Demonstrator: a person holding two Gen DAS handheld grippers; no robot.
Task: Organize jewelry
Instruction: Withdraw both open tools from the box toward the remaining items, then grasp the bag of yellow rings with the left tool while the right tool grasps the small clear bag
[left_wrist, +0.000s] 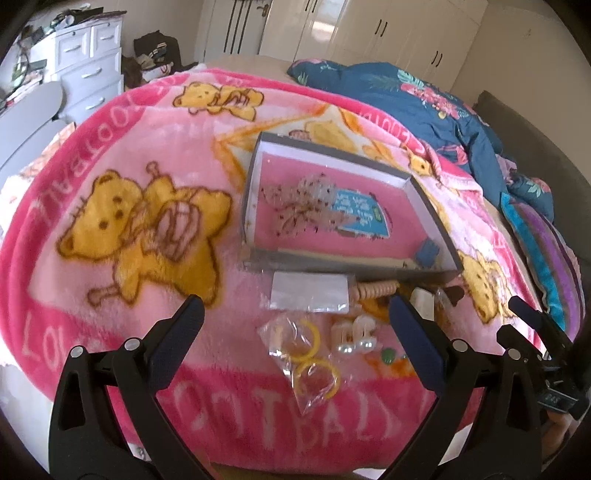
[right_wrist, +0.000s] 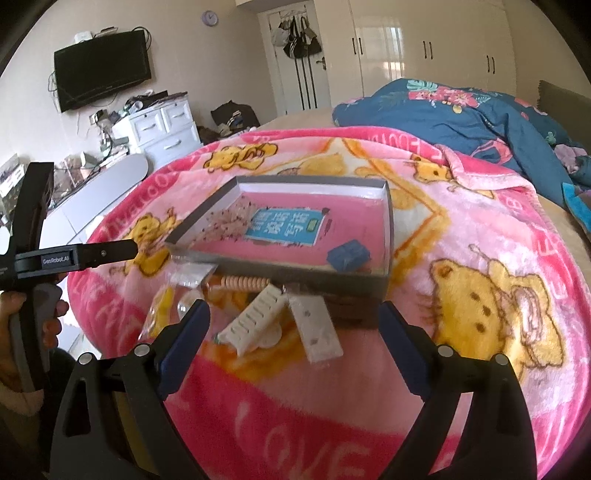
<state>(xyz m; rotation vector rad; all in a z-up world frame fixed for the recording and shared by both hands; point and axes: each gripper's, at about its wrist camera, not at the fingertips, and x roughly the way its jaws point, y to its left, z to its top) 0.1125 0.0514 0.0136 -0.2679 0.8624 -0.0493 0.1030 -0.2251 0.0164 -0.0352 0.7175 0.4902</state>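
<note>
A grey box (left_wrist: 430, 201) (right_wrist: 386, 240) with a pink floor lies on the pink bear blanket. In it are a beaded piece in a clear bag (left_wrist: 303, 203) (right_wrist: 227, 223), a blue card (left_wrist: 360, 212) (right_wrist: 286, 227) and a small blue box (left_wrist: 428, 253) (right_wrist: 349, 254). In front of the box lie a bag of yellow hoops (left_wrist: 306, 350), pearl earrings (left_wrist: 354, 334), a white card in a sleeve (left_wrist: 308, 291), a beaded bracelet (left_wrist: 376, 288) (right_wrist: 240, 284) and white combs (right_wrist: 255, 319). My left gripper (left_wrist: 295, 314) and right gripper (right_wrist: 293, 314) hover open over these, holding nothing.
A blue floral quilt (left_wrist: 424, 96) (right_wrist: 461, 110) is bunched at the back right of the bed. White drawers (left_wrist: 88, 59) (right_wrist: 162, 125) and a wall TV (right_wrist: 101, 68) stand at the left. A hand (right_wrist: 22, 321) holds the left gripper's handle at the left edge.
</note>
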